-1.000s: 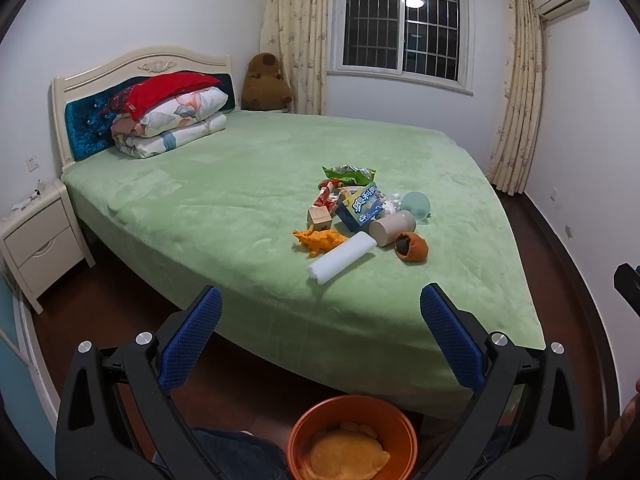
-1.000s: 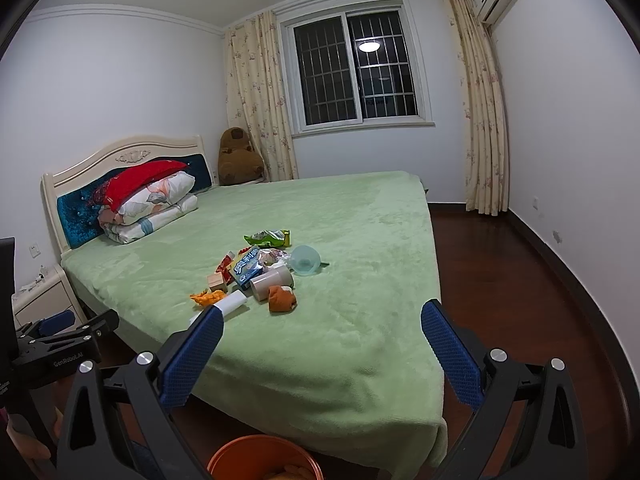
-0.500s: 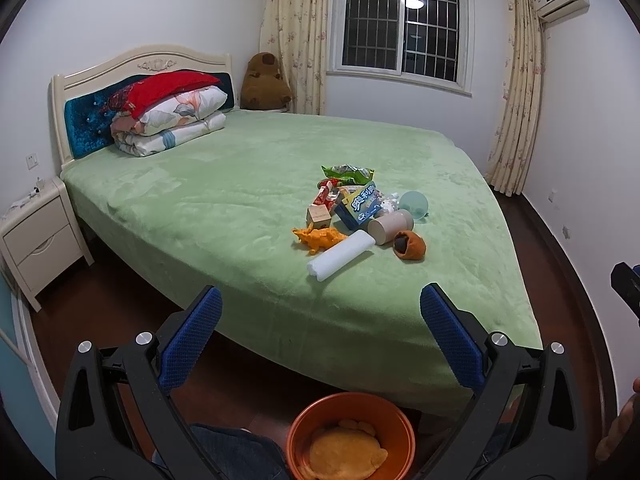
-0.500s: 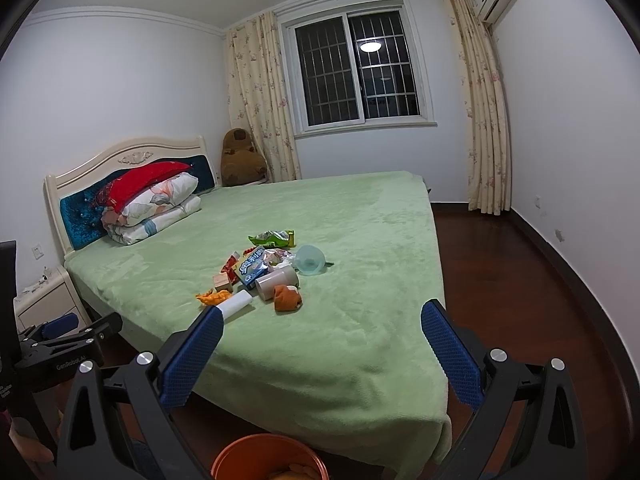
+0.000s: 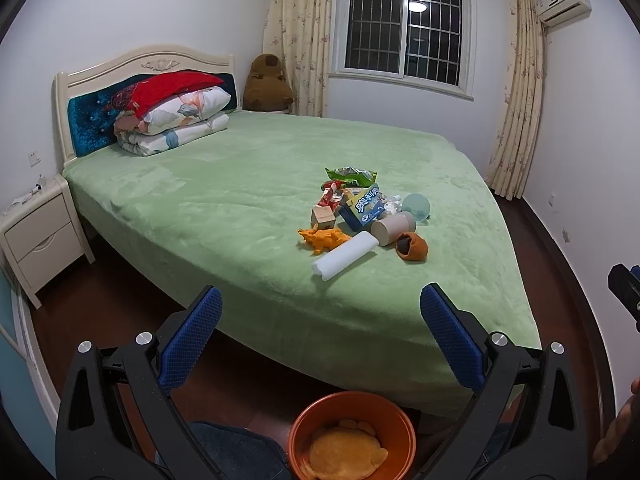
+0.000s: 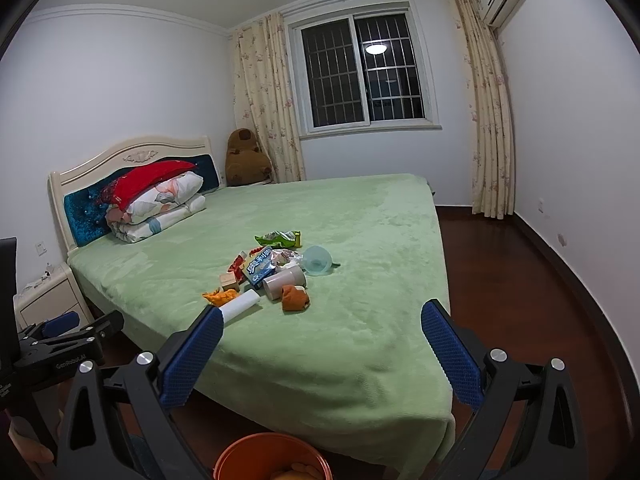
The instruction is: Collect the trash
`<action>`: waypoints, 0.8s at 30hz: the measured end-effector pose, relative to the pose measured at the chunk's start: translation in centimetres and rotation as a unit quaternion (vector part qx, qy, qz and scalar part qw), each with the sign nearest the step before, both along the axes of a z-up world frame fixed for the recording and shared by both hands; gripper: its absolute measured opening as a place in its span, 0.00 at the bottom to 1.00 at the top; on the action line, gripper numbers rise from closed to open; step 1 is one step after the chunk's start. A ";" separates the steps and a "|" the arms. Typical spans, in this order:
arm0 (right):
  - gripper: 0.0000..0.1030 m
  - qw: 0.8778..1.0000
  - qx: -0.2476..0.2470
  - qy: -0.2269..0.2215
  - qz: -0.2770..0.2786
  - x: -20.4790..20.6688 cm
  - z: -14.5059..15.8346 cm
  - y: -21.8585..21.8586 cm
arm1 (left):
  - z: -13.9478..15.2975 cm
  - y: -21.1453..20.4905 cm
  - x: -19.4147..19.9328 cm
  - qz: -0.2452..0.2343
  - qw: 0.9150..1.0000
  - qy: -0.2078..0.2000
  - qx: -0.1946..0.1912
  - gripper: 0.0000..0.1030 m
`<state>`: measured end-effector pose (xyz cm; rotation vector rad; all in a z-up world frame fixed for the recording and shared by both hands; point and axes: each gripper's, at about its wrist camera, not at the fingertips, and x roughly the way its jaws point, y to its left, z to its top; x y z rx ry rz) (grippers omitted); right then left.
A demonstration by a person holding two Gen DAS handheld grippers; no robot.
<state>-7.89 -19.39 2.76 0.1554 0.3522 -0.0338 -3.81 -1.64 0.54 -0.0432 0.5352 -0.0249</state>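
Before the bed (image 5: 224,208) — an orange bucket (image 5: 352,432), pillows (image 5: 176,120) behind.

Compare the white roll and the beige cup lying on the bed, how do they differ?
The white roll is longer and slimmer; the beige cup is shorter and wider. The roll is plain white, the cup dull beige with an open mouth facing the camera. The roll lies nearer the bed's front edge, the cup further in, next to the blue packet. Both lie on their sides on the green bedspread, untouched by either tool.
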 end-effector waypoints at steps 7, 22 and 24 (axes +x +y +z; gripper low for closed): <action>0.95 1.000 0.001 0.000 0.000 0.0 0.0 0.0 | 0.1 0.3 0.1 -0.002 1.000 0.002 0.004 0.95; 0.95 1.000 0.002 0.015 -0.001 1.4 -0.7 0.1 | -1.3 1.2 2.0 -0.003 1.000 0.025 0.010 0.95; 0.95 1.000 0.004 0.024 -0.001 2.1 -1.2 0.0 | -2.0 1.2 3.0 -0.008 0.999 0.033 0.017 0.95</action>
